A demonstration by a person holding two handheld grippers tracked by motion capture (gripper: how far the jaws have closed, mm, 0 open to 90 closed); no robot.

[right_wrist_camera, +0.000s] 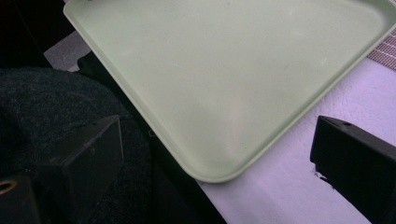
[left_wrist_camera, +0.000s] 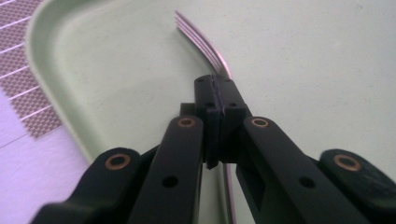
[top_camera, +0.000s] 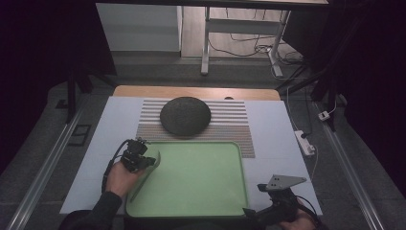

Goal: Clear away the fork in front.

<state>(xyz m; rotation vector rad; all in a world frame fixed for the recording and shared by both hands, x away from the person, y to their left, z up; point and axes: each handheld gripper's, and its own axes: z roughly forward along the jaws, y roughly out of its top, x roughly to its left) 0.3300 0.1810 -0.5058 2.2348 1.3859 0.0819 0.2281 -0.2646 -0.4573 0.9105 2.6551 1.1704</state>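
We saw the white table first, its near edge cut off by the bottom of the high view, and on it a striped mat whose near part lay hidden under the green tray. A dark round plate sat on the mat beyond the tray, its surface too dim to read. The left gripper rested over the tray's left rim, and the hand behind it covered much of the gripper body. In the left gripper view its jaws were pressed together on a metal fork at the neck (the tines stood clear ahead of the jaws, while most of the handle was lost beneath them). The fork lay inside the tray near its far-left corner; we could barely make it out from above. The right gripper sat at the tray's near-right corner, partly cut off at the bottom edge. In the right gripper view its jaws stood wide apart with nothing between them, the tray's corner below, and a dark sleeve blocked the left side.
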